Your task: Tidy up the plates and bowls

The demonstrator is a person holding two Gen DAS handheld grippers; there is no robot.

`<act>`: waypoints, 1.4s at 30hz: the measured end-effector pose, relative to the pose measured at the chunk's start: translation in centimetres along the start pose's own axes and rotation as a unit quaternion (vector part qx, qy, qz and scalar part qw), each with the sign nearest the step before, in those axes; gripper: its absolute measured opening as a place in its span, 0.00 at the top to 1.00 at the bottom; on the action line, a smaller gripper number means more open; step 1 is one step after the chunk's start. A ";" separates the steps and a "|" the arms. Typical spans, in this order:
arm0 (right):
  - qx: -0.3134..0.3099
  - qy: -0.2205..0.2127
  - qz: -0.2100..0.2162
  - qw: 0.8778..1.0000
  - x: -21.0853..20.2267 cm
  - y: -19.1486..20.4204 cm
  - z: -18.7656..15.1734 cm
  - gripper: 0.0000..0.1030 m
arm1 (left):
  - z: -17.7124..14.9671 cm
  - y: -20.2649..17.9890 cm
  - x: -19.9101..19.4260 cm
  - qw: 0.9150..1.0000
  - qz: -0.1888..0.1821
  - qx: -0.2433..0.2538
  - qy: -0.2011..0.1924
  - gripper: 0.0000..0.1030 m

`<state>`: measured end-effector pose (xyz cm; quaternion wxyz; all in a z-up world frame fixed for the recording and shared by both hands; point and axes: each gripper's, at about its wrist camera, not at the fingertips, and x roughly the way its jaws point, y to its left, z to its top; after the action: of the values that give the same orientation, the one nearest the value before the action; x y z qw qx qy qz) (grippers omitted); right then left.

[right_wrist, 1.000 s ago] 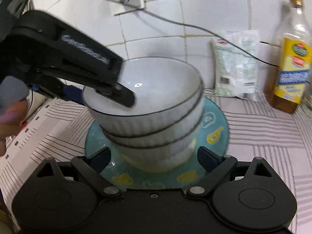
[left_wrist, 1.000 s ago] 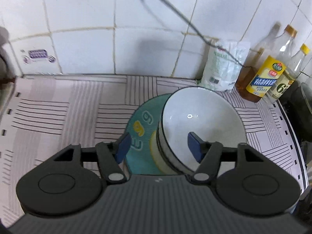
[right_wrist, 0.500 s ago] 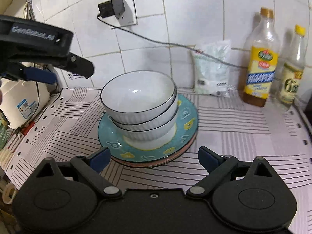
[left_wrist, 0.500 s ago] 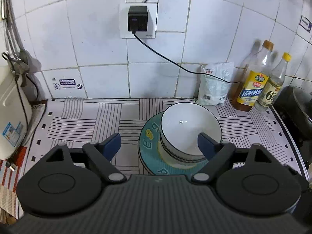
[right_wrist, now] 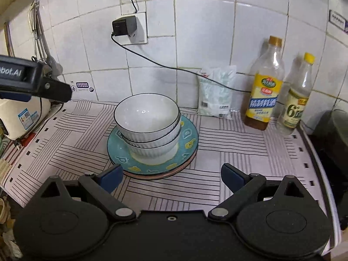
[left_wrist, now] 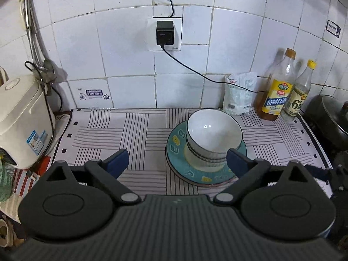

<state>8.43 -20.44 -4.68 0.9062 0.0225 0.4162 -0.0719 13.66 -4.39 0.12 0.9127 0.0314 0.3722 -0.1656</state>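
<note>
On the striped mat (right_wrist: 228, 143), stacked bowls (right_wrist: 148, 117) top plates (right_wrist: 187, 139); both grippers' fingers (left_wrist: 117, 162) (right_wrist: 232, 178) spread apart, empty.

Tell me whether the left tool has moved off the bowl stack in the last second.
Yes. The left tool has pulled back left and up from the bowl stack, from the top bowl's rim to beside the rice cooker, with jaws open.

My left wrist view looks down from above and behind the stacked bowls (left_wrist: 214, 140), facing the tiled wall (left_wrist: 130, 54). My right wrist view sits lower and rightward, sharing bowls (right_wrist: 148, 126), socket (right_wrist: 132, 28) and bottles (right_wrist: 264, 91).
</note>
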 end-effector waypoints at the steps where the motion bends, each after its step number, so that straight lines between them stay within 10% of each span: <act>1: 0.000 -0.002 -0.006 1.000 -0.4 -0.1 0.0 0.04 | -0.2 0.0 -0.3 1.000 0.001 0.000 0.001 0.05; 42: 0.046 -0.019 -0.089 0.995 -11.0 1.2 -0.3 0.03 | -4.7 -1.9 -7.7 0.999 0.049 -0.005 0.015 0.02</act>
<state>1.31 -17.97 3.44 0.9018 0.0252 0.3957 -0.1719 4.72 -3.20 2.14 0.9143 0.0478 0.3844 -0.1182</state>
